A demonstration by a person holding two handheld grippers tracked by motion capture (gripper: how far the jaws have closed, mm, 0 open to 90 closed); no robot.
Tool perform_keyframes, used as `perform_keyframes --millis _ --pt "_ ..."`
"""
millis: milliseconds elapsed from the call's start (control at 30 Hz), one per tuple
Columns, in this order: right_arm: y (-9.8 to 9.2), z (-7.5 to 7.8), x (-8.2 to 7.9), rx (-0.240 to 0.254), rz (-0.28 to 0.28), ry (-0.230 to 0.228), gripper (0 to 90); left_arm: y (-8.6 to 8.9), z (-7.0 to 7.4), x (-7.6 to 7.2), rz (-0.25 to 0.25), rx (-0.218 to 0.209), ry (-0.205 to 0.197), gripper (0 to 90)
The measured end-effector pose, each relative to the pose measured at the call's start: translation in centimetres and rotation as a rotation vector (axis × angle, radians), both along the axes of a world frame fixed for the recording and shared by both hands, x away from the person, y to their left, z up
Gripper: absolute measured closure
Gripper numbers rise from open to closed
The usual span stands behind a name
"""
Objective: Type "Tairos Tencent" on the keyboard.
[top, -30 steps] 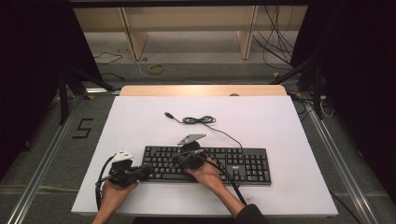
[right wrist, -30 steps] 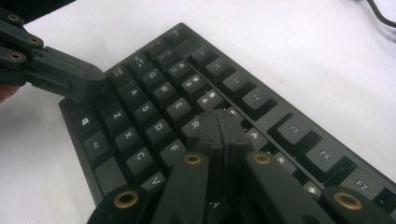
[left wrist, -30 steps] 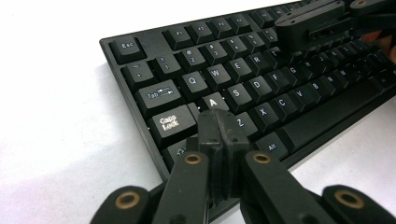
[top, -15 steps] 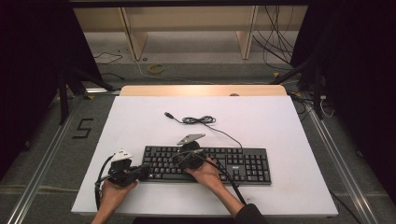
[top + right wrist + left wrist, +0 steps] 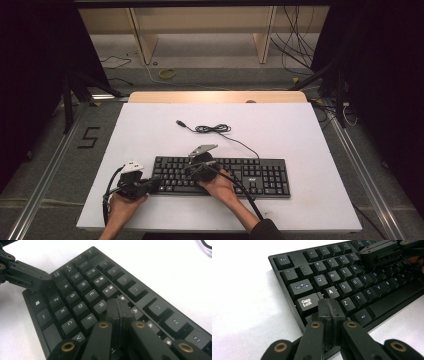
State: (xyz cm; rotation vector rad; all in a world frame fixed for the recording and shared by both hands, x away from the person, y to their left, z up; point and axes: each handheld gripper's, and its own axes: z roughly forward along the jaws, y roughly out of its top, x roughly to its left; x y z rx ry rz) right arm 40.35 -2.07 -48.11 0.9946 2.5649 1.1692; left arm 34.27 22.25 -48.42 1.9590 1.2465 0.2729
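1. Resting near my edge of the white table (image 5: 300, 130), the black keyboard (image 5: 250, 175) lies lengthwise across it, its cable (image 5: 215, 129) coiled just beyond.
2. My left gripper (image 5: 150, 184) sits at the keyboard's left end, jaws clenched together with nothing between them.
3. In the left gripper view my closed tips (image 5: 330, 308) stand just below the Caps Lock key (image 5: 307, 302) and the A key (image 5: 331, 291), over the bottom-left rows; whether they press a key I cannot quite tell.
4. My right gripper (image 5: 192, 169) is over the left-middle keys, jaws likewise pressed together and empty.
5. In the right gripper view its tips (image 5: 118, 308) stand beside the R key (image 5: 101, 305), with my left gripper (image 5: 37, 280) reaching in by Caps Lock.
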Motion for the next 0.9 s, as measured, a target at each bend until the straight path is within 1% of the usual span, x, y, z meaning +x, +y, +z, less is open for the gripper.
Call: perform_keyframes --millis 233,333,400,433,500,533,600,633,667,700,733,800,833,900 --pt "-0.1 0.0 0.0 0.006 -0.002 0.004 90.0 0.1 0.0 0.0 0.002 -0.008 0.006 89.2" --pt "-0.1 0.0 0.1 0.018 -0.011 0.015 90.0 0.1 0.0 0.0 0.003 -0.010 0.006 89.0" --pt "-0.3 0.1 0.1 0.032 -0.014 0.031 90.0 0.1 0.1 0.0 0.002 -0.011 0.001 88.9" --pt "-0.4 0.2 0.0 0.037 -0.013 0.031 89.9 0.1 0.1 0.0 0.007 -0.019 0.000 88.8" --pt "-0.6 0.4 -0.1 0.052 -0.012 0.025 87.6 0.1 0.1 0.0 0.004 -0.023 -0.002 83.8" --pt "-0.6 0.4 -0.2 0.058 -0.010 0.019 87.0 0.3 0.3 0.0 0.001 -0.038 -0.006 82.5" --pt "-0.7 0.6 -0.3 0.067 -0.008 0.016 85.6 0.3 0.4 0.0 0.002 -0.040 -0.012 82.5" --pt "-0.8 0.6 -0.4 0.070 -0.009 0.012 84.4 0.4 0.5 -0.1 0.001 -0.060 -0.023 82.0" --pt "-1.0 0.7 -0.4 0.077 -0.009 0.010 82.9 0.4 0.5 -0.1 0.001 -0.060 -0.023 80.9" --pt "-1.1 0.8 -0.5 0.085 -0.009 0.011 80.6 0.4 0.7 -0.2 0.000 -0.060 -0.028 79.6" --pt "-1.2 0.9 -0.5 0.094 -0.009 0.012 78.5 0.4 0.9 -0.2 -0.004 -0.076 -0.041 78.1" --pt "-1.5 1.1 -0.6 0.116 -0.005 0.012 74.1 0.4 1.0 -0.2 -0.006 -0.080 -0.043 75.7" --pt "-1.7 1.2 -0.7 0.128 -0.002 0.013 70.9 0.3 1.0 -0.3 -0.006 -0.091 -0.048 74.8" --pt "-2.0 1.5 -0.8 0.142 0.004 0.014 66.6 0.2 1.2 -0.2 -0.013 -0.098 -0.052 71.6"
